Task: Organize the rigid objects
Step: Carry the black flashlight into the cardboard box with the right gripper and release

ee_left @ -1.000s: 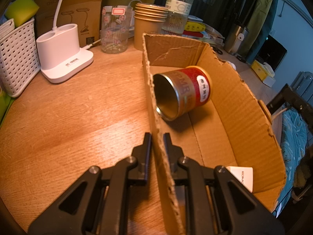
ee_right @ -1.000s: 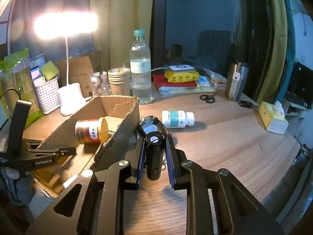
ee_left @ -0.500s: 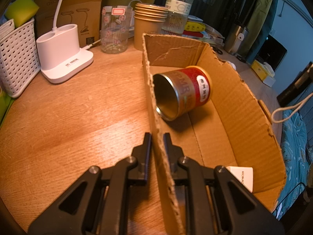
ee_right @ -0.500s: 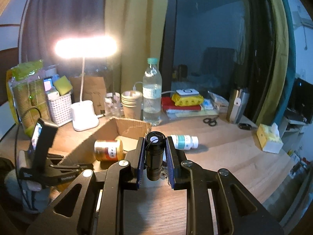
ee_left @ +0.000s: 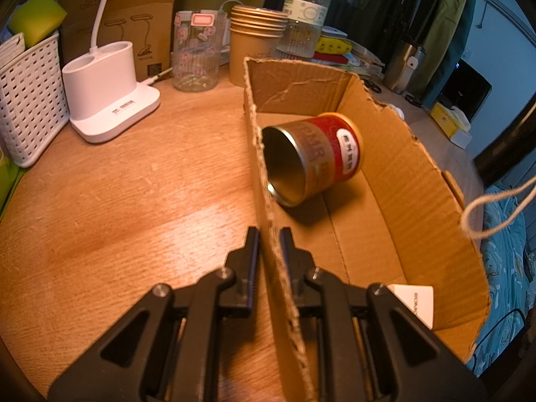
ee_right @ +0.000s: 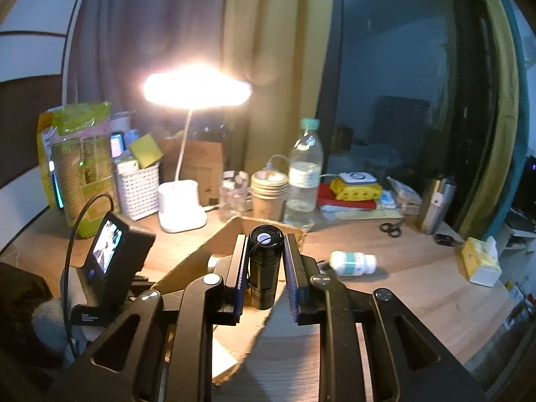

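Left gripper (ee_left: 268,234): its two black fingers are closed on the near part of the left wall of a cardboard box (ee_left: 418,181), one finger outside, one inside.
Right gripper (ee_right: 264,244): closed on a black flashlight (ee_right: 264,269), which is held upright between the pads with its tail cap up, in the air above the box (ee_right: 214,244).
Tin can (ee_left: 311,159): red and gold, lying on its side on the box floor, open mouth toward the left wall, at the far half of the box.
White card (ee_left: 413,303): lies in the near right corner of the box.
Pill bottle (ee_right: 353,263): white with a teal label, on its side on the wooden desk (ee_left: 134,194), right of the box.
Desk lamp (ee_right: 182,207): lit, its white base far left of the box.
Far edge: a stack of paper cups (ee_left: 256,50) and a water bottle (ee_left: 306,13) just beyond the box.
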